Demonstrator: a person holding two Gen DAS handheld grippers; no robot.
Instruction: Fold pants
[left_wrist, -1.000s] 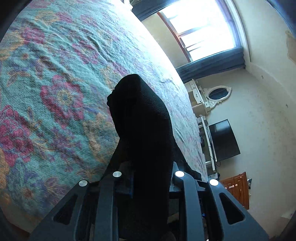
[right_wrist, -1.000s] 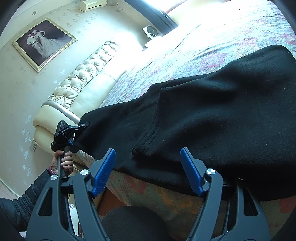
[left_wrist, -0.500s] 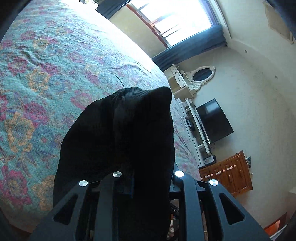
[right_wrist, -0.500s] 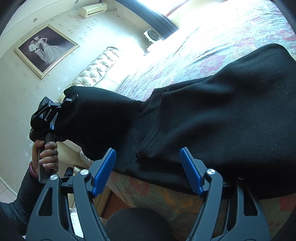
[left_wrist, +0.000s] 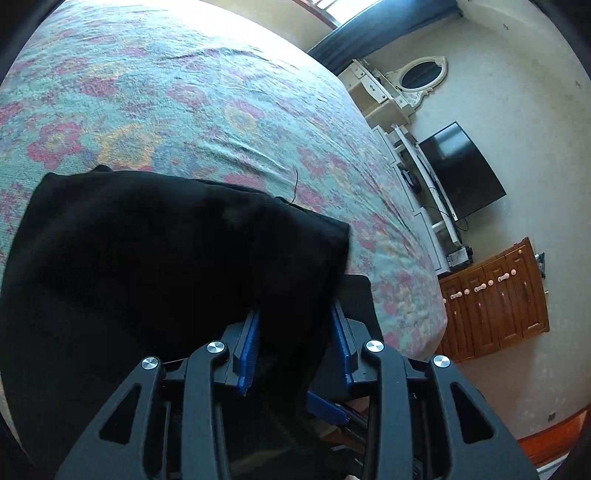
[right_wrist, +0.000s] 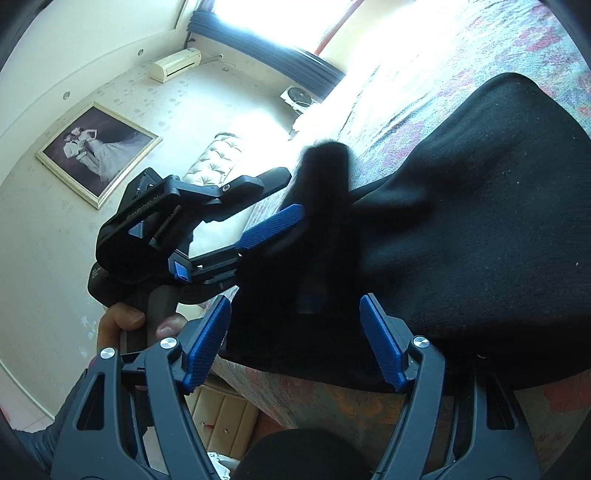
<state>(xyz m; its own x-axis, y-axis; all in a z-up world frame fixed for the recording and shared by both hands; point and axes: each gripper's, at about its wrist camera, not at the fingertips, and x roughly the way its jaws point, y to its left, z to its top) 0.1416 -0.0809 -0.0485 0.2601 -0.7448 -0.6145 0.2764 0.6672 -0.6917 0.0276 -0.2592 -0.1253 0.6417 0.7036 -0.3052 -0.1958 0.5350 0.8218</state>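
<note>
The bed with its floral cover carries the black pants near its edge. The left tool is opening, folded pant fabric between its jaws; the right tool stands released, gripping nothing

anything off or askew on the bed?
Minor only: a loose thread sticks up from the folded edge of the black pants, and the bedspread has shallow wrinkles. The left gripper is opening with fabric between its fingers. No damage or spills.
</note>
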